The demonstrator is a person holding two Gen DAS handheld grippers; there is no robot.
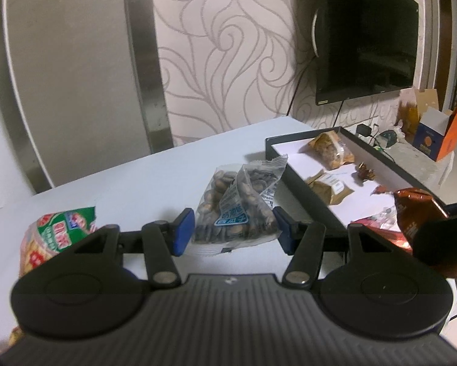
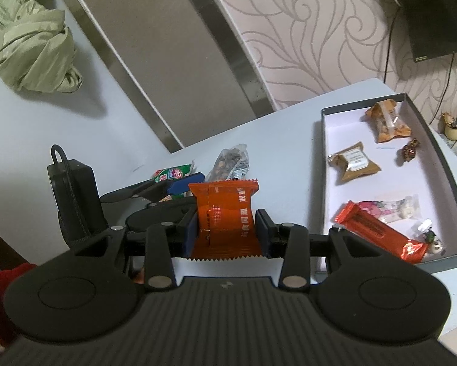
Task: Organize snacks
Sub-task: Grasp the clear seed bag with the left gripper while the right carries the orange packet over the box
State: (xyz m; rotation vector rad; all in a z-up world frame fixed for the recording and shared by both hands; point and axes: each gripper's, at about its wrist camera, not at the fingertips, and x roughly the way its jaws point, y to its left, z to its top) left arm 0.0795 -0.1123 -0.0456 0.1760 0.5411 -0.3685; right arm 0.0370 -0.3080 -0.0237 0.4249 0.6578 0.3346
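Two packets ride clamped, seed packet [image 1: 236,210] in my left gripper [image 1: 233,228], orange packet [image 2: 225,219] in my right gripper [image 2: 225,233]; either slick wrapper may slip short of the box [image 2: 441,155] at right.

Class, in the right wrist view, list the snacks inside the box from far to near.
Orange see-through nut packet → dark foil sweet → tan square pouch → pale pink-printed wrapper → long red-orange foil bar.

The table [image 2: 283,128] is pale blue-white. The box [image 2: 441,164] has dark grey walls and a white floor. One snack pack [image 2: 225,216] is bright orange with white marks. The seed bag [image 1: 234,204] is clear, showing brown seeds. Another packet [image 1: 57,235] is green and red. The wall [image 1: 228,55] has pale pink swirls. The finger pads [image 1: 182,231] are blue.
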